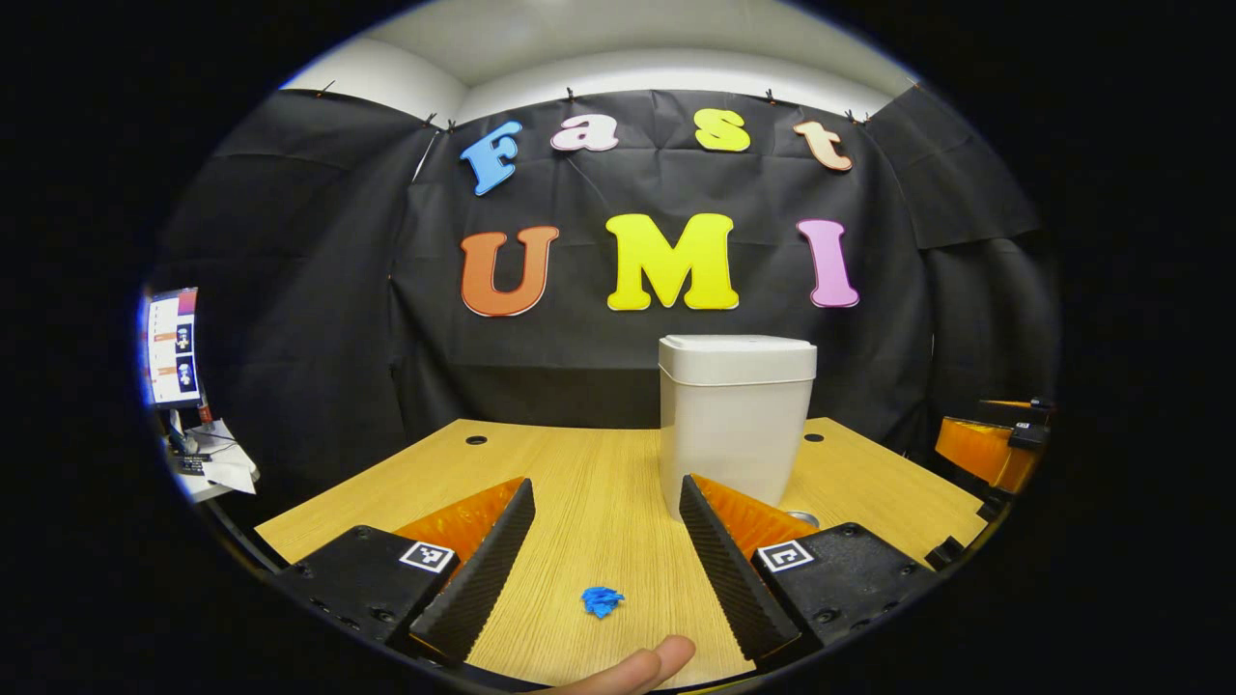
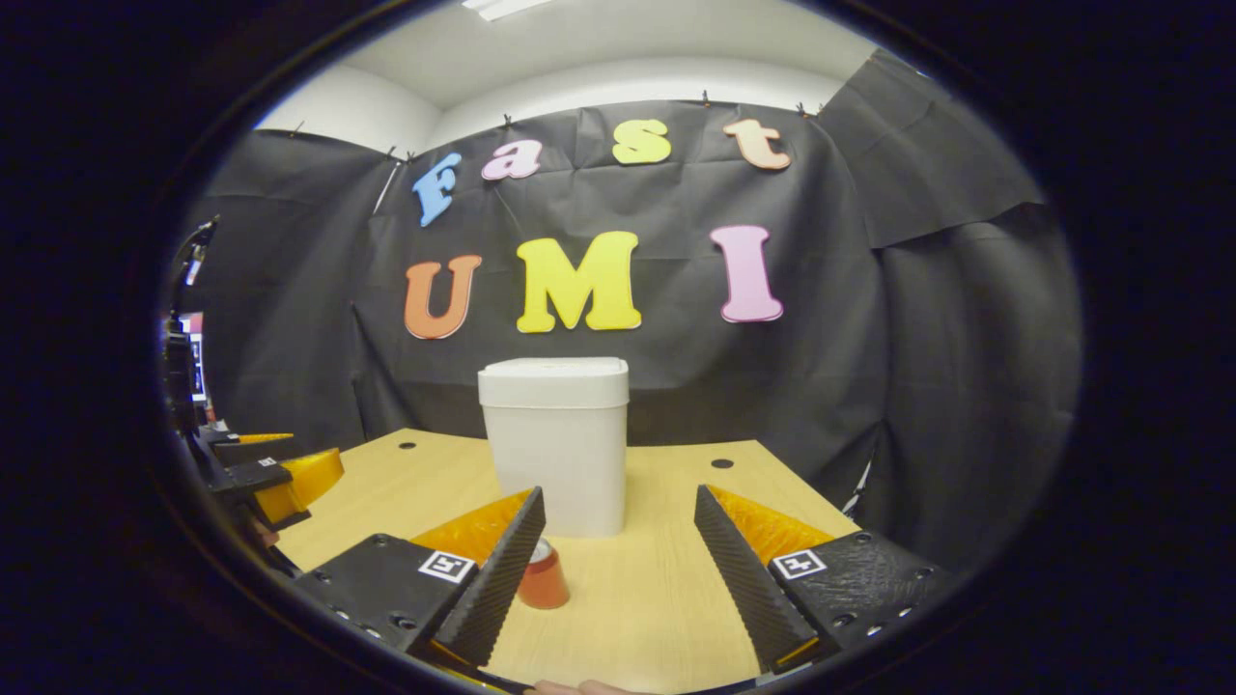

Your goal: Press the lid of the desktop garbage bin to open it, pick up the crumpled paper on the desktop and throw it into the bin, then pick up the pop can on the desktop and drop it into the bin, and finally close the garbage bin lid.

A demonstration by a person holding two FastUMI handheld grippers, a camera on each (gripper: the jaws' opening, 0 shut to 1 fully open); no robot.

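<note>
Opening step not yet begun: the white plastic lidded bin [image 2: 553,444] stands closed at frame centre on the wooden tabletop [image 2: 666,589]. Right claw [image 2: 618,569] and left claw [image 1: 606,560] both gape wide, empty; next, one must press the lid.

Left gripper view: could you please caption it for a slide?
Open left gripper above blue paper; closed bin behind on the table.

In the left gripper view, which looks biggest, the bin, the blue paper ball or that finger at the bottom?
1. Bin, by far.
2. Finger, though it is partly cut off and nearest the camera, so unsure.
3. Crumpled blue paper.
</note>
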